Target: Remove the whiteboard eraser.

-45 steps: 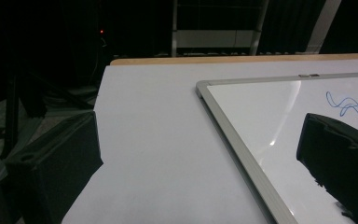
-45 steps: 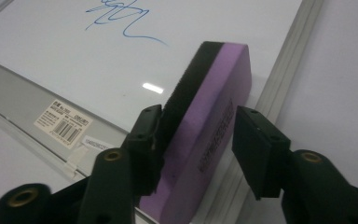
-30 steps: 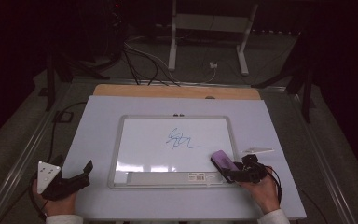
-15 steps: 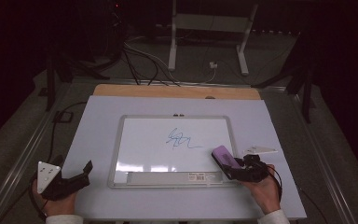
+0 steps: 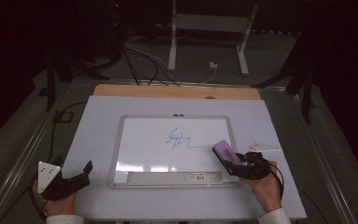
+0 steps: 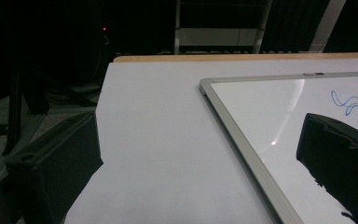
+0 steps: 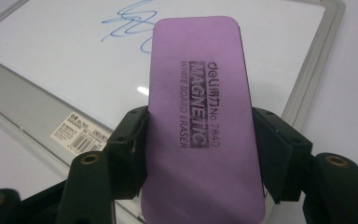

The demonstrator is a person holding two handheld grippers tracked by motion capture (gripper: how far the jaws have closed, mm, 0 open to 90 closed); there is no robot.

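Eraser (image 7: pixel 200 121), a purple rectangular magnetic whiteboard block with black lettering, clamped by its long sides in the right gripper (image 5: pixel 237 164), whose pads press both edges. It sits over the lower right corner of the silver-framed rectangular whiteboard (image 5: pixel 121 140), just beside the blue scribble (image 5: pixel 181 139) and above the grey pen tray (image 5: pixel 175 177). The whiteboard lies flat on the white-topped bench (image 5: pixel 98 116). Left gripper (image 5: pixel 77 177) rests at the bench's near left corner, jaws apart and grasping nothing.
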